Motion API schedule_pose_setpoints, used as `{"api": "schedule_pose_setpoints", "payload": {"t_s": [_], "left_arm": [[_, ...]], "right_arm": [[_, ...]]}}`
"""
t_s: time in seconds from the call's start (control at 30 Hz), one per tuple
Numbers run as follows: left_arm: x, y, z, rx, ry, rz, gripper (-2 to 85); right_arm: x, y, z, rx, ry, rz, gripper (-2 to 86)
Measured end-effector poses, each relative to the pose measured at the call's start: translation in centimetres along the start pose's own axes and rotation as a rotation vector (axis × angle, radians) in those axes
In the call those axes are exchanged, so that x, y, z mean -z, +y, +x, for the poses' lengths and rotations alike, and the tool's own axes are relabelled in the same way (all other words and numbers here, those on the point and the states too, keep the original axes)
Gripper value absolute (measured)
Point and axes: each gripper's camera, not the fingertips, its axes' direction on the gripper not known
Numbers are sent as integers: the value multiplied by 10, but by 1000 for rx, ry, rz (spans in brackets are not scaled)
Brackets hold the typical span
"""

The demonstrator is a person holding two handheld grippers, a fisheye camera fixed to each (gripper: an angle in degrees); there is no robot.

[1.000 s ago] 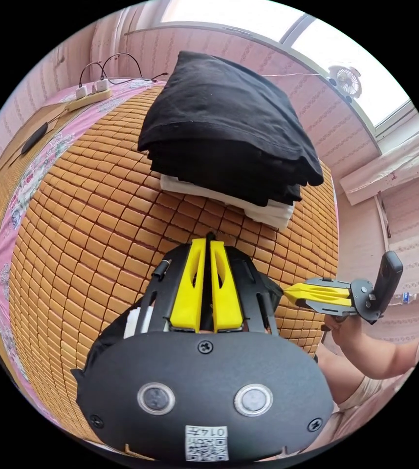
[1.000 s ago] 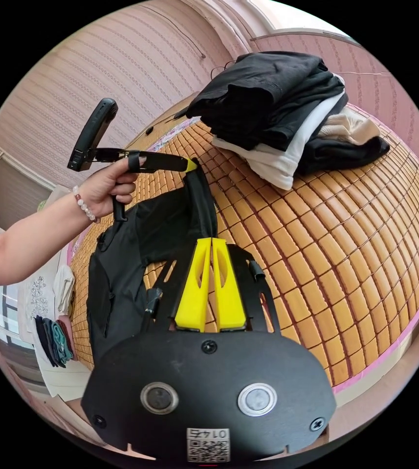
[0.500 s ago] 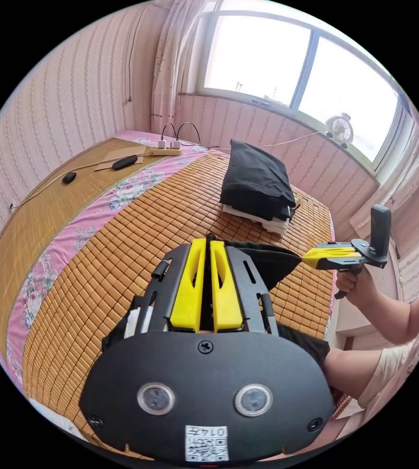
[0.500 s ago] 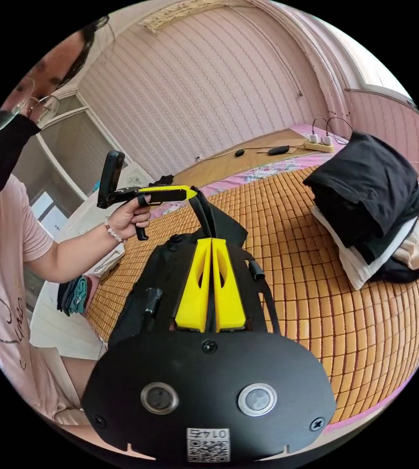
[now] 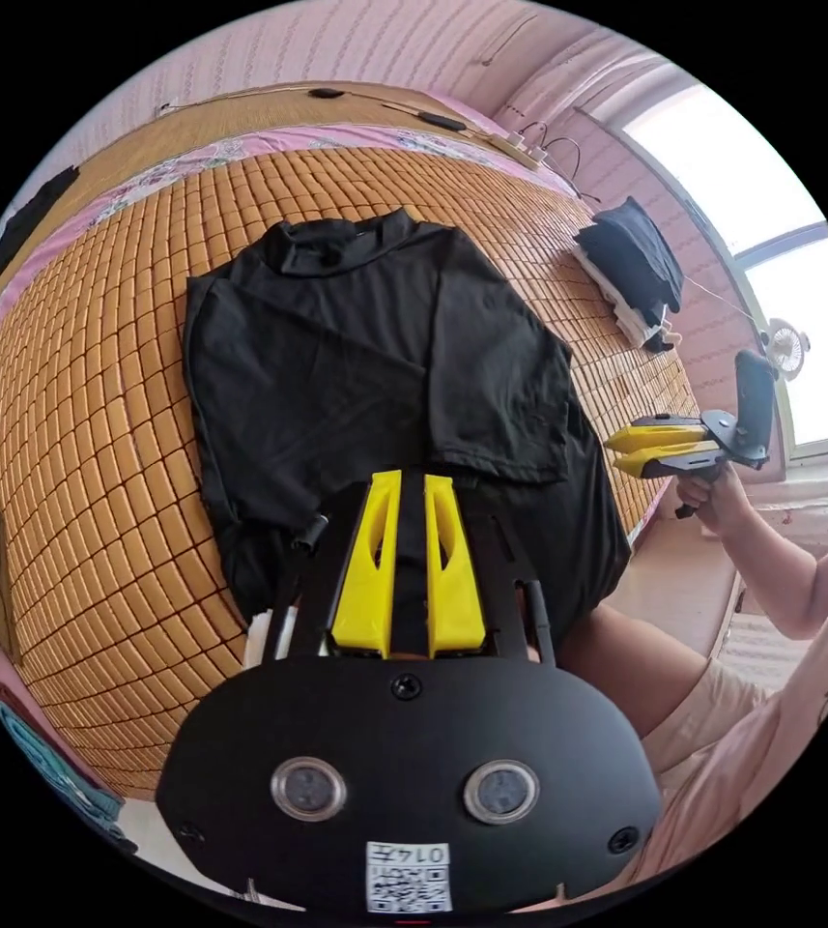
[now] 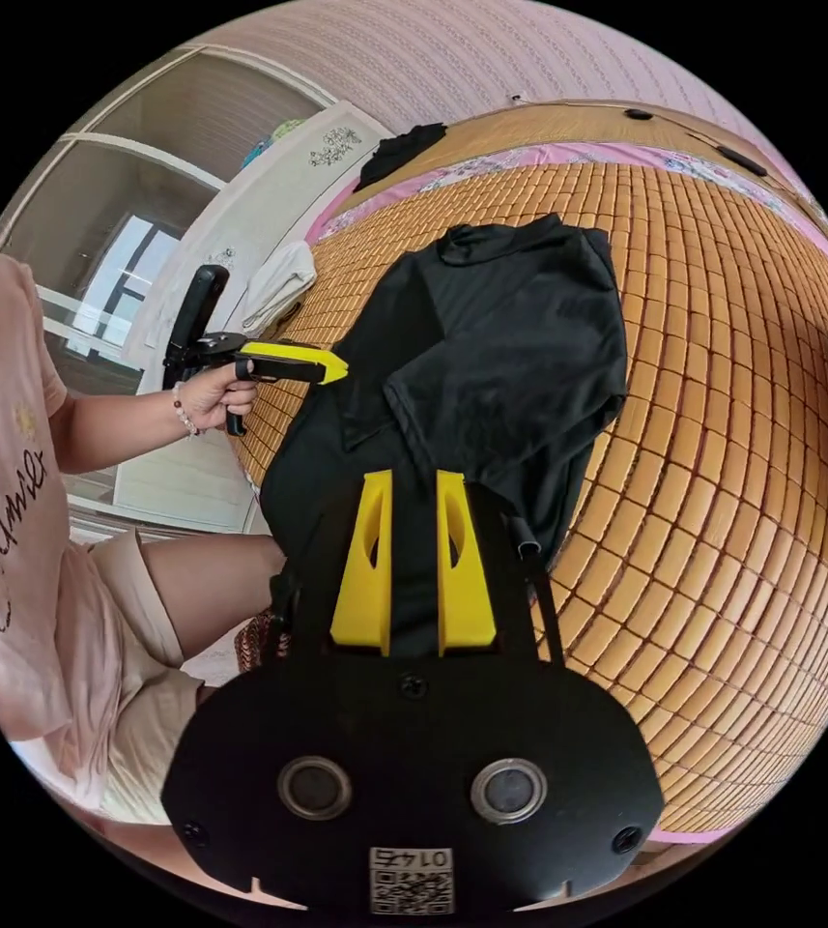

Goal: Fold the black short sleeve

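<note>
Left gripper (image 5: 409, 483) and right gripper (image 6: 414, 478) raised, jaws apart, each in 1 hand.

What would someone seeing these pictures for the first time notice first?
A black shirt lies spread on the orange bamboo mat, collar away from the person, one sleeve folded in over the body. Both yellow tongs hang over its near hem with jaws apart, the left and the right. A stack of folded clothes sits at the mat's far edge near the window.

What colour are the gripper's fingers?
Bright yellow fingers, seen best in the left gripper view.
</note>
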Motion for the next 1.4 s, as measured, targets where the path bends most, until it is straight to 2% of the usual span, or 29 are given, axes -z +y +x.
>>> {"api": "schedule_pose_setpoints", "payload": {"t_s": [0.23, 0.4, 0.47, 0.53, 0.63, 0.83, 0.9, 0.97, 1.1, 1.4], "left_arm": [[33, 8, -90, 148, -86, 212, 50], [34, -11, -156, 246, -121, 268, 74], [29, -18, -185, 299, -93, 284, 92], [24, -24, -200, 306, -52, 273, 104], [20, -28, -213, 279, -13, 270, 110], [15, -15, -228, 236, 28, 251, 106], [4, -15, -231, 219, 2, 187, 80], [-4, -12, -240, 227, -75, 128, 12], [4, -11, -260, 272, -42, 166, -6], [30, -44, -278, 223, -102, 276, -10]], "right_arm": [[38, -139, 51, 18, 346, 114, 115], [20, -230, 80, 10, 339, 62, 139], [9, -259, 90, 4, 377, -5, 117], [9, -271, 97, 2, 366, -28, 37], [25, -280, 111, -48, 295, 5, 18], [51, -275, 143, -185, 196, 64, 8], [51, -271, 149, -210, 169, 67, 7], [50, -268, 153, -228, 167, 57, 6], [59, -269, 156, -227, 168, 71, 4], [88, -300, 157, -198, 254, 151, 3]]}}
